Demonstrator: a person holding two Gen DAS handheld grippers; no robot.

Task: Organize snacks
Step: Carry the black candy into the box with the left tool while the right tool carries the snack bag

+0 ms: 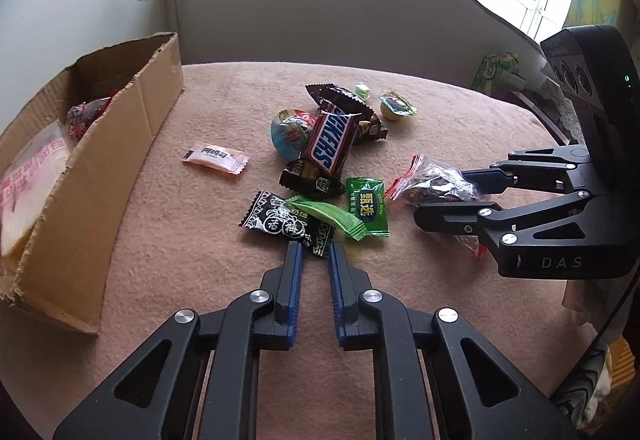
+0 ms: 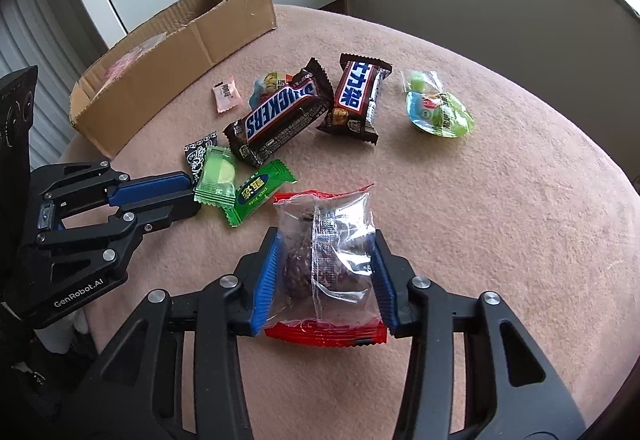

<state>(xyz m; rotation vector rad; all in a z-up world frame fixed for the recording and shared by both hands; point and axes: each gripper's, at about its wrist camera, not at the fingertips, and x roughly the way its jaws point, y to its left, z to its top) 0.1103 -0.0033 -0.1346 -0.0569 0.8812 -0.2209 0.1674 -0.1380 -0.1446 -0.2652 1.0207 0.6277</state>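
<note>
Left wrist view: the left gripper (image 1: 316, 250) is seen closed to a narrow slit, angled down at the worktop (image 1: 420, 127). A corner of the black-and-white wrapper (image 1: 276, 220) lies right at its tips; whether that corner is pinched cannot be told. The cardboard box (image 1: 120, 143) stands to the left, close by this gripper, with a few packets already inside. On the right, the right gripper (image 1: 440, 195) is seen clamped on the clear packet (image 1: 424, 175), well apart from the box, with the loose pile around the Snickers bar (image 1: 330, 143) lying between.

Right wrist view: the right gripper (image 2: 326, 240) is part-closed, its blue pads pressed on both sides of the clear packet (image 2: 320, 215). The packet's long axis runs along the fingers, one red seam far, one near. The cardboard box (image 2: 180, 51) lies up and to the left, beyond the left gripper (image 2: 194, 193) and the pale green wrapper (image 2: 216, 175). A carry across the pile, and over or round the left gripper, is judged to be needed; the left gripper is the nearer to the box.
</note>
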